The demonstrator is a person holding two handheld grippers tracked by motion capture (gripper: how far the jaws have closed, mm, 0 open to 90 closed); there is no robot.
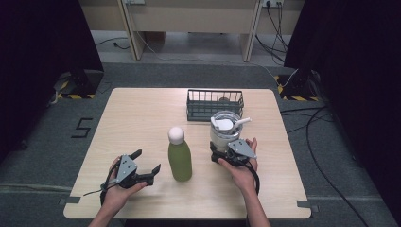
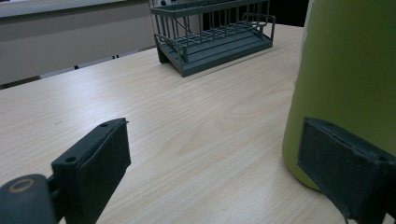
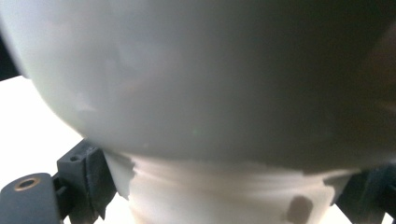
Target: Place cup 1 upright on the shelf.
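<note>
Surface: pale wood table point(image 1: 142, 118) on grey carpet; dark curtains at both sides; desk legs and cables beyond the far edge
Far edge items: dark wire basket point(image 1: 215, 104) near the table's far side, upright, apart from all else
Centre item: green bottle point(image 1: 180, 161) with white cap, upright, between the two hands
Right-side item: clear tumbler point(image 1: 225, 132) with white lid and straw, upright, just in front of the basket
Right gripper point(image 1: 226, 152): jaws set either side of the tumbler's narrow base, pads apparently touching it; close view blurred, so firmness of grip uncertain, probably closed on it
Left gripper point(image 1: 147, 165): jaws spread wide, nothing held; one pad close beside the bottle's lower wall, other pad well clear over bare wood
Step in hand: both-handed pickup at grasp stage; tumbler seized low, bottle merely approached
Next move, left: slide further right so bottle sits between both pads; then close
Next move, right: lift straight and slow; low grip on a tall vessel invites tipping
Likely destination: basket, as judged from layout alone
</note>
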